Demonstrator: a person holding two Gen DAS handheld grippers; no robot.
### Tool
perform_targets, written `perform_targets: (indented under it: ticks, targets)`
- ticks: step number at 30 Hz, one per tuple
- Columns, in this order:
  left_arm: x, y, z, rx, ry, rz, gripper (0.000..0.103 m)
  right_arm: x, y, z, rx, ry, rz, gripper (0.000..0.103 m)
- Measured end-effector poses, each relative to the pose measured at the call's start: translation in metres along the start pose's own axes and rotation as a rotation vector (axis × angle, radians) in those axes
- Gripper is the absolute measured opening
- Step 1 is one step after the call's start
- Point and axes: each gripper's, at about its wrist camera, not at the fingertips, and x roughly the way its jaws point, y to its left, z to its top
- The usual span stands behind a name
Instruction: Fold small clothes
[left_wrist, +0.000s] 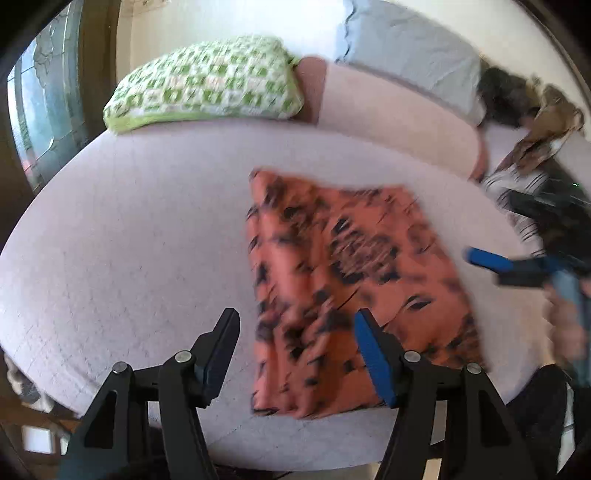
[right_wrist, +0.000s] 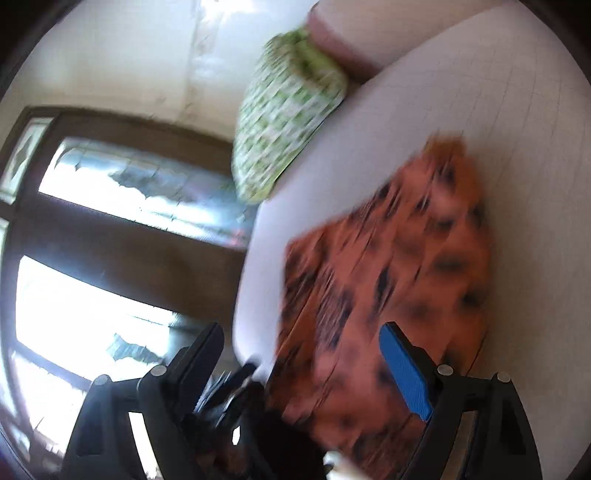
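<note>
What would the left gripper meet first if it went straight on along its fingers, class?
Probably the pale bed surface, right beside the left edge of the orange patterned cloth. The open left gripper points between the two; blur and unclear depth make the cloth edge possible.

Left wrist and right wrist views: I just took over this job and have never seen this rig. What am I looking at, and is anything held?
No robot here: a person holds a two-finger gripper in each hand, and a fisheye camera on each looks forward along its fingers. In the left wrist view, the left gripper is open, above the near edge of an orange garment with black marks lying flat on a pale bed. The right gripper enters from the right edge of that view. The right wrist view shows the same garment from a tilted angle, with the right gripper open over it. Neither holds anything. A green patterned pillow lies at the far side.
</note>
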Motion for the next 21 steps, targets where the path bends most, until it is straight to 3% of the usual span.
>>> perform_targets:
  ticks: [2, 3, 5, 8, 10, 11, 13, 14, 16, 21]
  targets:
    - [0.037, 0.009, -0.009, -0.036, 0.111, 0.043, 0.067, 0.016, -0.008, -0.029, -0.009, 0.076, -0.029, 0.09]
    - [0.046, 0.016, -0.014, -0.077, 0.136, 0.023, 0.067, 0.028, -0.019, -0.04, -0.012, 0.118, -0.081, 0.09]
    - [0.038, 0.017, -0.011, -0.097, 0.122, 0.016, 0.066, 0.034, -0.033, -0.052, 0.035, 0.107, -0.083, 0.09]
    - [0.015, 0.014, -0.004, -0.085, 0.054, 0.005, 0.066, 0.024, -0.013, -0.054, -0.009, 0.08, -0.096, 0.09]
    - [0.006, 0.015, -0.001, -0.085, 0.015, 0.009, 0.066, 0.02, -0.003, -0.059, -0.046, 0.072, -0.051, 0.09]
    - [0.011, 0.017, -0.003, -0.083, 0.028, 0.027, 0.066, 0.022, -0.003, -0.062, -0.054, 0.081, -0.029, 0.09]
    - [0.029, 0.025, -0.01, -0.09, 0.101, 0.065, 0.067, 0.037, -0.025, -0.071, -0.009, 0.131, -0.101, 0.09]
    - [0.032, 0.028, -0.009, -0.115, 0.125, 0.049, 0.067, 0.033, -0.031, -0.074, 0.016, 0.111, -0.081, 0.09]
    - [0.021, 0.032, -0.003, -0.154, 0.094, 0.02, 0.066, 0.026, -0.025, -0.075, 0.017, 0.091, -0.066, 0.09]
    - [0.005, 0.024, 0.039, -0.084, -0.038, 0.003, 0.066, 0.026, -0.017, -0.073, -0.025, 0.085, -0.096, 0.09]
